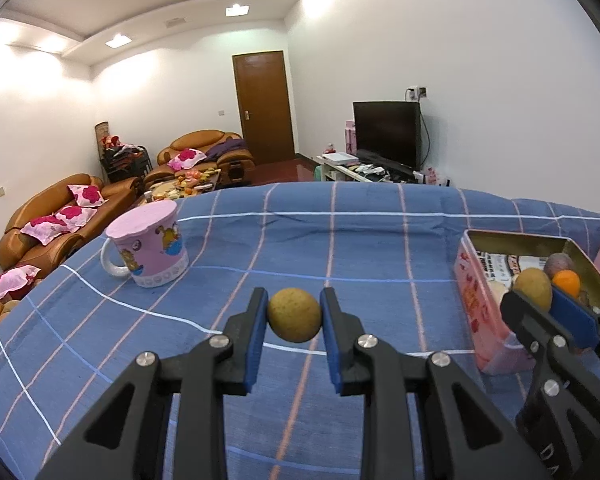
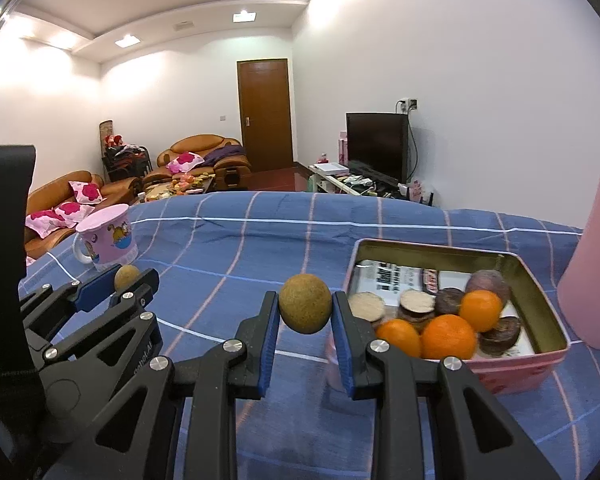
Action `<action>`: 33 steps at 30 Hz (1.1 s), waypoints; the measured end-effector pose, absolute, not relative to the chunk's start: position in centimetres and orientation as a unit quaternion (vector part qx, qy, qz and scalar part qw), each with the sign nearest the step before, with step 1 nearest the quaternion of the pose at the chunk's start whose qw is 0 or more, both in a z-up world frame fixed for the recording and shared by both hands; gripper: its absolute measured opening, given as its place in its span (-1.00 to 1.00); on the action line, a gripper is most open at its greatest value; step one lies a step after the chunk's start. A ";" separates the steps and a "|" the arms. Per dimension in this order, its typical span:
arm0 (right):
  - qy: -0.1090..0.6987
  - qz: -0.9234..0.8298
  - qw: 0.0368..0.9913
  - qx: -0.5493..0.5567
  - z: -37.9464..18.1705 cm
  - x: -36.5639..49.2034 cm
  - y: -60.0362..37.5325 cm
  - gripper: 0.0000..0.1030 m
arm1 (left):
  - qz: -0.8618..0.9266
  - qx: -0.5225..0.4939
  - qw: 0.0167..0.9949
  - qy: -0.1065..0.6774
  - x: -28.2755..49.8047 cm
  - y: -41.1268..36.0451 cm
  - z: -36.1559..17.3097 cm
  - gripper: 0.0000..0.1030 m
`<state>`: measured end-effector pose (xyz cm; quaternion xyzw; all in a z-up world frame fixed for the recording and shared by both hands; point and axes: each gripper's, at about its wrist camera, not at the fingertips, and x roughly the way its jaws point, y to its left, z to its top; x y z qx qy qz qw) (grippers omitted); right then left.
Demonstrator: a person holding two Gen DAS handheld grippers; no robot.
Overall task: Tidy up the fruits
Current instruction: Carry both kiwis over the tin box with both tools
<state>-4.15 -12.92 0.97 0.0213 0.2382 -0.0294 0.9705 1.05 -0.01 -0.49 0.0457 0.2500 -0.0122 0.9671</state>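
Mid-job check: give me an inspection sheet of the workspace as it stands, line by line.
Surface: blue checked cloth, wrinkled near the far edge.
Job's things: pink tin holds three oranges, several dark purple fruits and cut pale-faced pieces; one brownish round fruit in the left gripper, another in the right gripper.
Clutter: pink cartoon mug, pink bottle.
Grippers: both shut on their fruit, fingers clamping its sides, above the cloth.
Cables: television cable up to the wall socket, off the table.
Surroundings: brown sofas, door, television.
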 end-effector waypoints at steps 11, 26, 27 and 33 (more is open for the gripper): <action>0.234 -0.057 0.970 0.018 1.1 -5.9 -16.7 -0.45 | -0.044 0.058 0.967 0.246 -0.4 -3.9 -0.2 -0.45; 0.234 -0.103 0.967 0.015 1.2 -7.2 -22.2 -0.45 | -0.107 0.066 0.959 0.254 -1.0 -9.9 -0.2 -0.45; 0.236 -0.106 0.966 0.017 1.2 -7.2 -22.6 -0.45 | -0.110 0.067 0.958 0.255 -1.1 -10.4 -0.2 -0.45; 0.238 -0.127 0.963 0.019 1.2 -7.4 -25.0 -0.45 | -0.128 0.071 0.955 0.258 -1.3 -12.4 -0.3 -0.45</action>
